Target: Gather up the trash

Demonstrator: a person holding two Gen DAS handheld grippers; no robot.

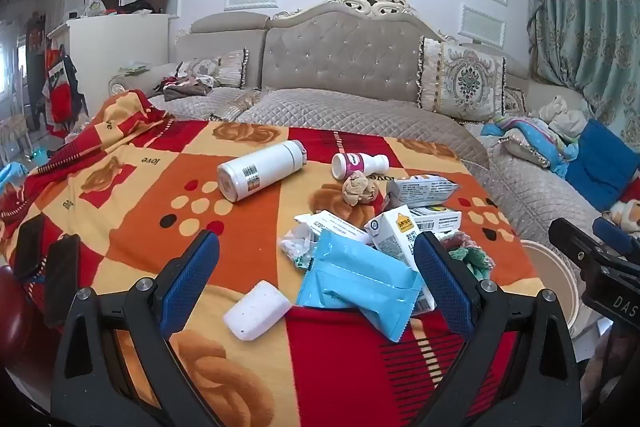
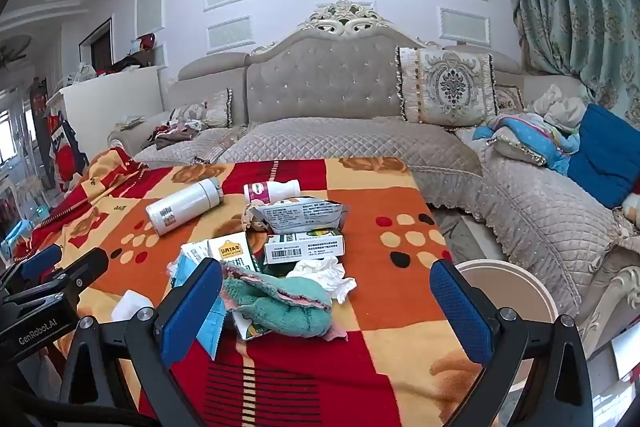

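Note:
Trash lies on a red and orange blanket point(image 1: 160, 195): a blue wrapper point(image 1: 356, 279), a milk carton point(image 1: 394, 231), small boxes point(image 2: 304, 247), a silver foil bag point(image 2: 300, 215), a crumpled tissue point(image 2: 324, 275), a brown paper ball point(image 1: 359, 189) and a small pink-label bottle point(image 1: 360, 165). My left gripper point(image 1: 316, 279) is open, empty, just in front of the blue wrapper. My right gripper point(image 2: 326, 297) is open, empty, in front of a teal and pink cloth point(image 2: 280, 303). A round beige bin point(image 2: 508, 291) stands at the blanket's right edge.
A white thermos point(image 1: 262, 171) and a white case point(image 1: 256, 311) lie left of the trash. Two dark phones point(image 1: 60, 275) lie at the left edge. A quilted sofa point(image 1: 340, 107) with cushions is behind, with clothes piled on its right part point(image 2: 560, 131).

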